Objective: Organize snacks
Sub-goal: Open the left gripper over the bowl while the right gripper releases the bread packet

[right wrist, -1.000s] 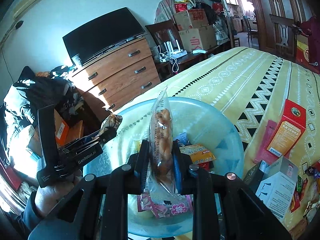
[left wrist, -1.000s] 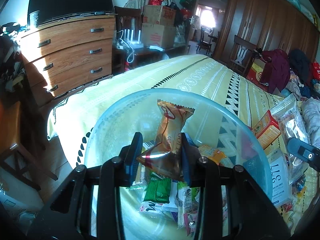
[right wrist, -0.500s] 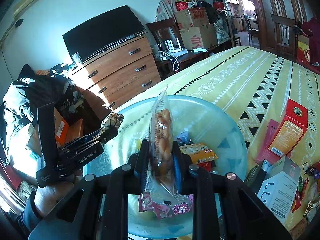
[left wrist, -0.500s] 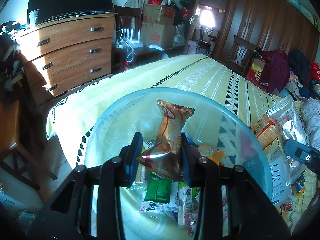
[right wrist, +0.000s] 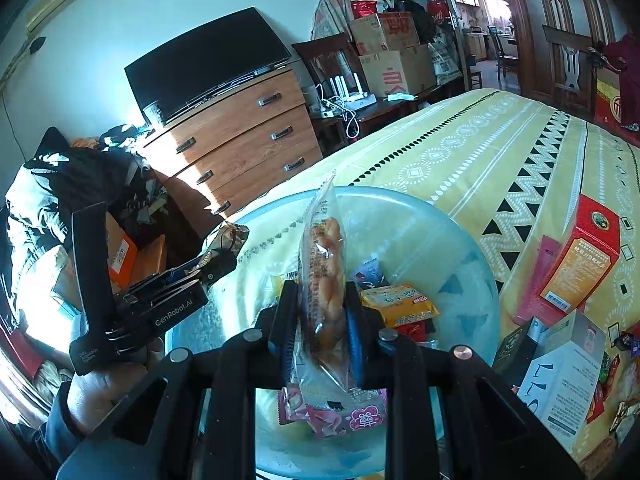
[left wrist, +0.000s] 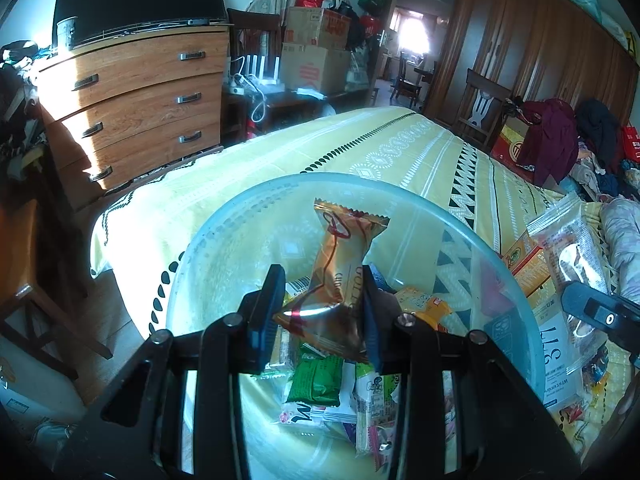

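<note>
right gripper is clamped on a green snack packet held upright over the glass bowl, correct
Not quite. The right gripper is clamped on a clear packet with a twisted bread stick, not a green one; the right wrist view shows it. It is held upright over the glass bowl.

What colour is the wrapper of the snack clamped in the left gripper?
Shiny orange-gold wrapper with a red ribbon print, clearest in the left wrist view.

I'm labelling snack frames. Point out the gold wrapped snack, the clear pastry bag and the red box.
gold wrapped snack [left wrist: 345,256], left wrist view, middle of wrapper.
clear pastry bag [right wrist: 323,264], right wrist view, pastry inside.
red box [right wrist: 582,256], right wrist view, front face.
</note>
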### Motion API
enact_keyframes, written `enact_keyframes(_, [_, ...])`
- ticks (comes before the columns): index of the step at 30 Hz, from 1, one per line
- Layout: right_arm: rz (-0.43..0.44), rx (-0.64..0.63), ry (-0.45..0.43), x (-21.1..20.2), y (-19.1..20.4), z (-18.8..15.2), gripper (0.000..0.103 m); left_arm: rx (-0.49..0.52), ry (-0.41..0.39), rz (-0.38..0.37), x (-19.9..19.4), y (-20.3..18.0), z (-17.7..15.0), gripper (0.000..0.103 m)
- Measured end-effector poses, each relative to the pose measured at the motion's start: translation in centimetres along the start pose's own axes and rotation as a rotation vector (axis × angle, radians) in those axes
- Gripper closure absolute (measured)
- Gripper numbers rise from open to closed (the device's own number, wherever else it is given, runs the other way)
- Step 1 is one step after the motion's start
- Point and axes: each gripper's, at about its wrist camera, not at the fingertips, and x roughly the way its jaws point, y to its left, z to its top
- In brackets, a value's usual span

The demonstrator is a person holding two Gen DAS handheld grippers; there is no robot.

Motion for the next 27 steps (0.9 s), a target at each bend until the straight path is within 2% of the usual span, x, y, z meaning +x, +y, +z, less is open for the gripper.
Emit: enact_keyframes(27, [0.007, 0.013, 0.022, 1.1, -0.1, -0.5, 0.076, 0.000, 0.025, -0.001, 0.8, -0.4, -0.1, 0.065])
